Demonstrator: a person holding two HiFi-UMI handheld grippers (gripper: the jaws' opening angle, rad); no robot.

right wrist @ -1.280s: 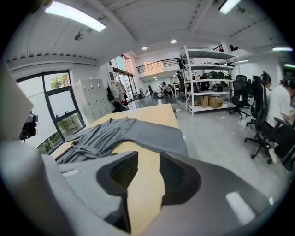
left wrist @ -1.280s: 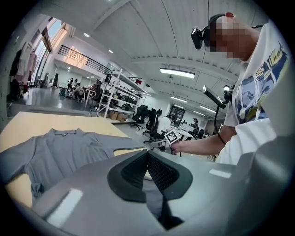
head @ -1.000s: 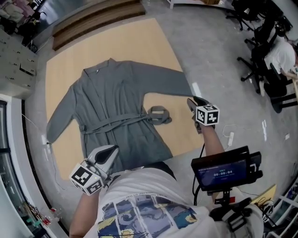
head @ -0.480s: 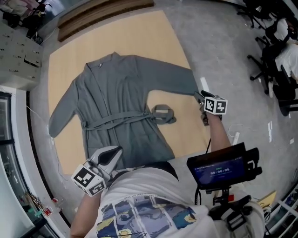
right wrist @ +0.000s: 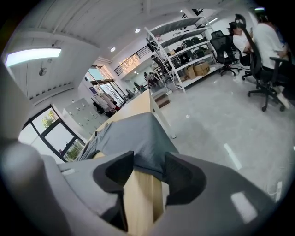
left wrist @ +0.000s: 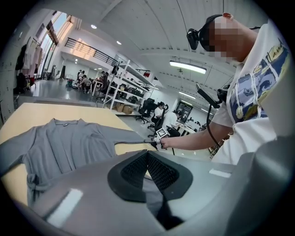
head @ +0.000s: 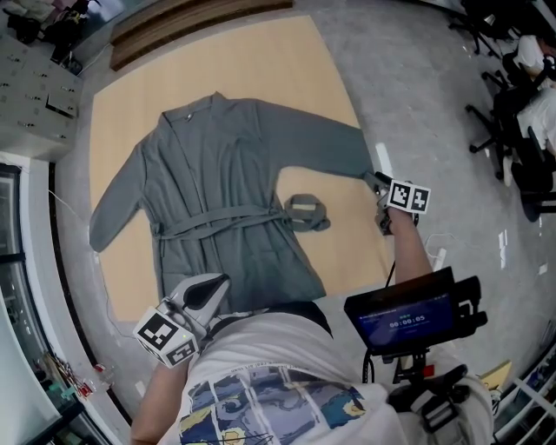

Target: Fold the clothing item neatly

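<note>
A grey robe lies face up and spread out on the wooden table, its belt tied across the waist. Its right sleeve reaches the table's right edge and the cuff droops over it. My right gripper is at that cuff. Its jaws have just been opening and stand apart around the cuff, not pressing it. My left gripper is shut and empty, close to my body above the robe's hem. From the left gripper view the robe and the right gripper show beyond the shut jaws.
The belt's loose end lies coiled right of the waist. Office chairs and seated people are on the grey floor to the right. Wooden boards lie beyond the table. A screen hangs at my chest. Shelving stands far off.
My right gripper has sunk and shifted right to the sleeve's cuff at the table edge. The left gripper has stayed where it was.
</note>
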